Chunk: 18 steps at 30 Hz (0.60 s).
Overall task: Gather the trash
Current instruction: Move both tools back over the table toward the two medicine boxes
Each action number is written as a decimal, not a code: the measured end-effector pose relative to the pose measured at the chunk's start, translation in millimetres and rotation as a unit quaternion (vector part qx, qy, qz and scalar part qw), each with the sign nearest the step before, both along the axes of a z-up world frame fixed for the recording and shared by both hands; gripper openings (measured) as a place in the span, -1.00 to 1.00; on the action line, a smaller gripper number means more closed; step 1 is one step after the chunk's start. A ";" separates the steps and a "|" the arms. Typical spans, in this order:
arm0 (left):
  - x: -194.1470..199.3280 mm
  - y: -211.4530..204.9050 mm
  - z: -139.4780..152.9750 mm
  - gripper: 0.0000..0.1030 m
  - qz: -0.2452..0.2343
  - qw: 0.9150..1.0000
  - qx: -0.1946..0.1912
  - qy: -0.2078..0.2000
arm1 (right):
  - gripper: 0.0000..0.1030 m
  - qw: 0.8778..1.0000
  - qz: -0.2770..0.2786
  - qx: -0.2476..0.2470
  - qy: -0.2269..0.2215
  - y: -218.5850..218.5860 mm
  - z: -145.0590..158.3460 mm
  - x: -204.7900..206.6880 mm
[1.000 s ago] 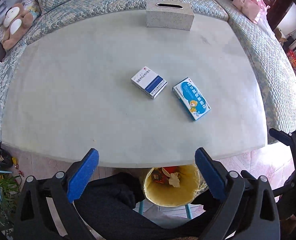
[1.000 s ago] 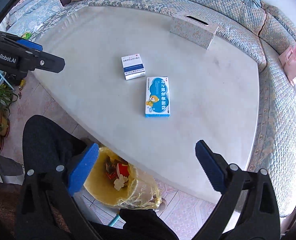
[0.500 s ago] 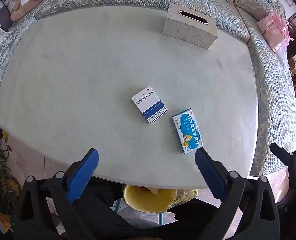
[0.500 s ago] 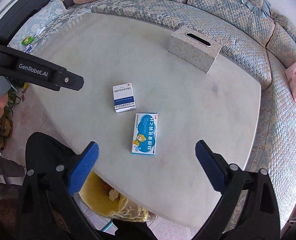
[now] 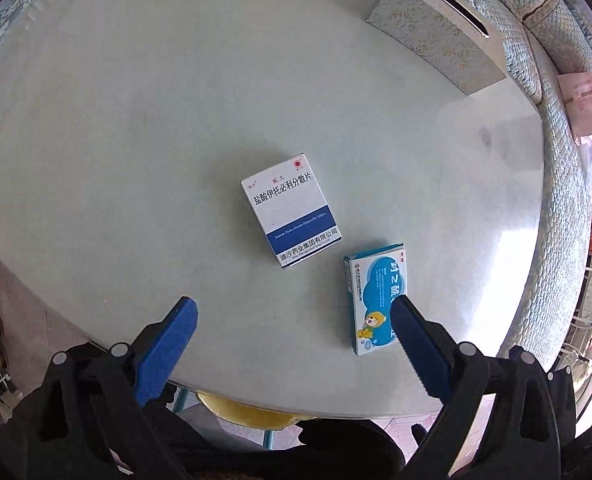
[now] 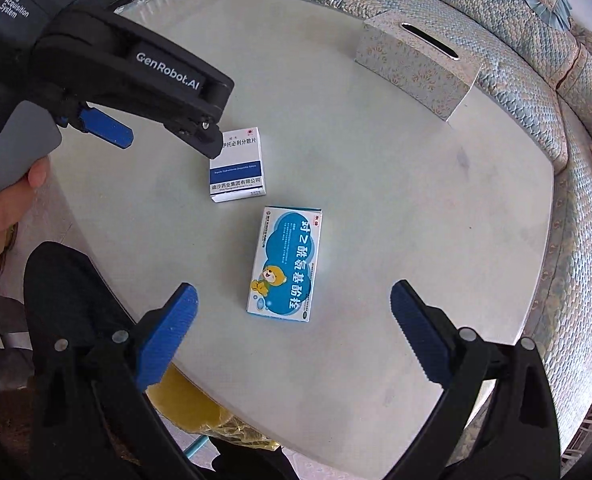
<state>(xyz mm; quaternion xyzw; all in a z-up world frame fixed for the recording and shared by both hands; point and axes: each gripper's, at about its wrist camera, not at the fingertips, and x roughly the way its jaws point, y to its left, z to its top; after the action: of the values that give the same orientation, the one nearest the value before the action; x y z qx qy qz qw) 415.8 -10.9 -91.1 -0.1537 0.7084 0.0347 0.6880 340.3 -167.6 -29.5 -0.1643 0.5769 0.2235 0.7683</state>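
Hidden and cut-off parts, both wrist views.
The left tool (image 6: 168,120) covers the white-and-blue box's (image 6: 238,168) upper-left corner; a blue pad (image 5: 414,344) overlaps the bear box (image 5: 376,300); the surface (image 5: 136,120) hides most of the yellow bin (image 5: 252,414); small print on both boxes is illegible.

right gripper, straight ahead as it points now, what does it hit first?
Likely the blue bear box: it lies centred between the right gripper's open fingers, flat on the table. Height above it is unclear.
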 end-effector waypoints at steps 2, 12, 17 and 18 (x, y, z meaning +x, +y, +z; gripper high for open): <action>5.1 1.3 -10.4 0.84 0.007 1.000 -0.006 0.005 | 0.84 1.000 0.001 -0.003 0.005 1.3 -9.9 2.5; 20.9 10.2 -57.0 0.84 0.041 0.998 -0.029 0.025 | 0.84 0.999 0.007 -0.024 0.036 12.2 -64.7 11.8; 26.6 14.1 -73.9 0.84 0.054 0.997 -0.040 0.029 | 0.84 0.998 0.007 -0.032 0.051 19.1 -90.4 17.1; 27.5 15.0 -77.7 0.84 0.057 0.997 -0.040 0.031 | 0.84 0.998 0.006 -0.034 0.052 20.6 -95.0 19.0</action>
<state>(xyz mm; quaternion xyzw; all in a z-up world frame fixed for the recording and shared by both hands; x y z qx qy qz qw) 443.3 4.1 -168.7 -0.2204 0.7200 0.0504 0.6561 359.3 -147.1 -124.5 -0.1819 0.6223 0.2163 0.7300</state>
